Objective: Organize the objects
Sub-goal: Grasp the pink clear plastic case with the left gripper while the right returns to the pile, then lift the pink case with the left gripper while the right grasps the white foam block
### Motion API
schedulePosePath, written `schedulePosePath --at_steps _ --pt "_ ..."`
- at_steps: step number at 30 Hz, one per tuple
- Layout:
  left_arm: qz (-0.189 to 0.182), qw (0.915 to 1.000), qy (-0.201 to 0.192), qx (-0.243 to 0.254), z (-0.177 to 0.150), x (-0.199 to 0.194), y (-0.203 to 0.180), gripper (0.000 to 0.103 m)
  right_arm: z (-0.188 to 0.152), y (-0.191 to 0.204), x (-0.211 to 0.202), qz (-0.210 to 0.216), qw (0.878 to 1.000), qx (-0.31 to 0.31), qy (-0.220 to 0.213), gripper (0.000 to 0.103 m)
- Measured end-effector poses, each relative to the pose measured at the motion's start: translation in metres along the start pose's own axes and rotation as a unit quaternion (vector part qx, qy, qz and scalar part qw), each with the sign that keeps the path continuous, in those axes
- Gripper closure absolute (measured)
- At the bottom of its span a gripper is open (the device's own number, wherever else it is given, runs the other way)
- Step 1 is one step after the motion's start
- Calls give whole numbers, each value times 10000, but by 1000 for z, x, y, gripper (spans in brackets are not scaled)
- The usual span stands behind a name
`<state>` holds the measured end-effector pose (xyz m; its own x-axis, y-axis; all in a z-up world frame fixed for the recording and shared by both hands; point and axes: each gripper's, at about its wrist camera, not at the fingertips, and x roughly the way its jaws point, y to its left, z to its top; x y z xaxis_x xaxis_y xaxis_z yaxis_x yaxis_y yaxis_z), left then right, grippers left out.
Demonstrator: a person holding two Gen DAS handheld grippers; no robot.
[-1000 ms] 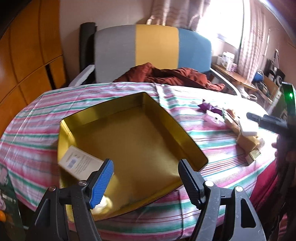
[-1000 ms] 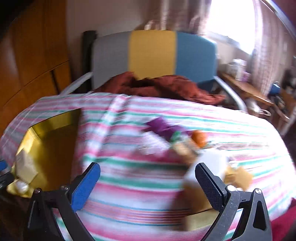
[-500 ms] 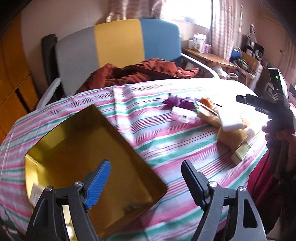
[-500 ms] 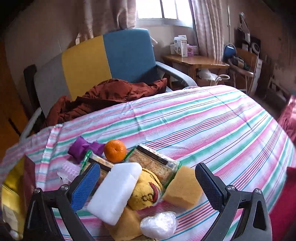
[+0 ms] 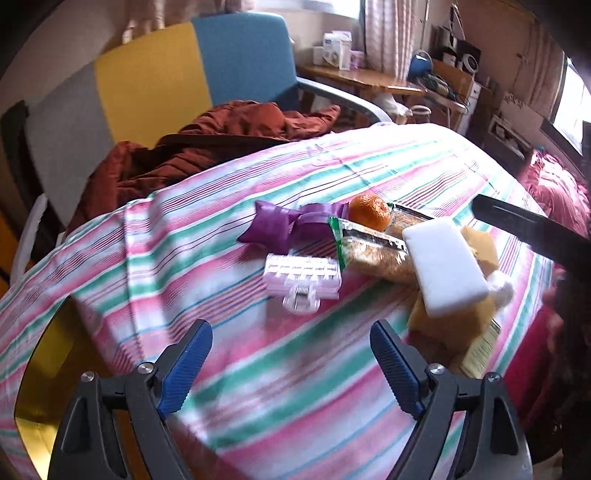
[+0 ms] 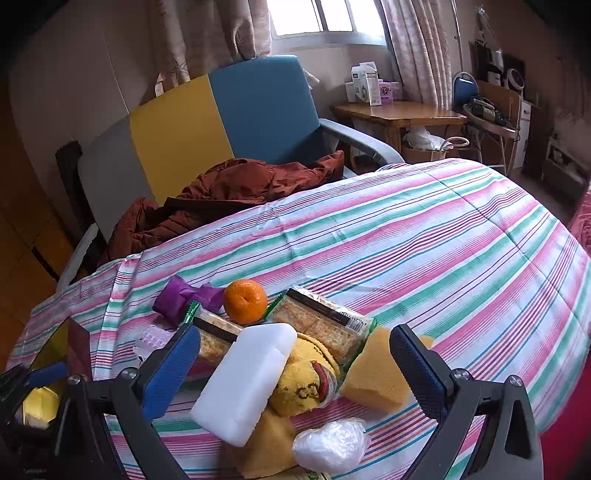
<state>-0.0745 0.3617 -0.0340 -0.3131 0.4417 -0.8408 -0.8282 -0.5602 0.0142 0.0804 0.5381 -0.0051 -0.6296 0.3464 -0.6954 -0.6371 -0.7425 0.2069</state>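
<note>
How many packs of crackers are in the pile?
2. One cracker pack lies right of the orange, partly under the yellow cloth. The other cracker pack lies left of the orange, partly under the white sponge block. More may be hidden underneath.

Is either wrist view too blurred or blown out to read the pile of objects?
Left wrist view: motion smear on the near striped cloth, yet the orange and pink hair clip read clearly; fisheye bends the edges. Right wrist view: sharp, the white block and orange crisp; the window is blown out but casts no glare on the pile.
</note>
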Motion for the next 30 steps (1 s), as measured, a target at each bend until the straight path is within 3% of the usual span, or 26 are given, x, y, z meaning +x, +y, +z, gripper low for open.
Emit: schedulePosePath --at_steps 7,12,21,23,25,30 --pt "59 9993 257 279 24 40 -4 13 2 -2 -1 118 9999 62 -25 0" --pt "3 9985 499 221 30 63 3 13 3 -1 -1 187 9998 28 -14 0" --pt "-39 9980 580 260 37 76 -3 13 2 1 0 176 9998 -27 -11 0" --pt "-73 9980 577 261 37 77 -3 16 2 2 0 178 9998 -38 -4 0" --pt "-278 9977 607 96 34 79 1 38 2 3 0 210 9998 -62 -5 0" --pt "-324 9980 511 -162 17 68 -1 38 0 11 2 416 9988 -230 63 0"
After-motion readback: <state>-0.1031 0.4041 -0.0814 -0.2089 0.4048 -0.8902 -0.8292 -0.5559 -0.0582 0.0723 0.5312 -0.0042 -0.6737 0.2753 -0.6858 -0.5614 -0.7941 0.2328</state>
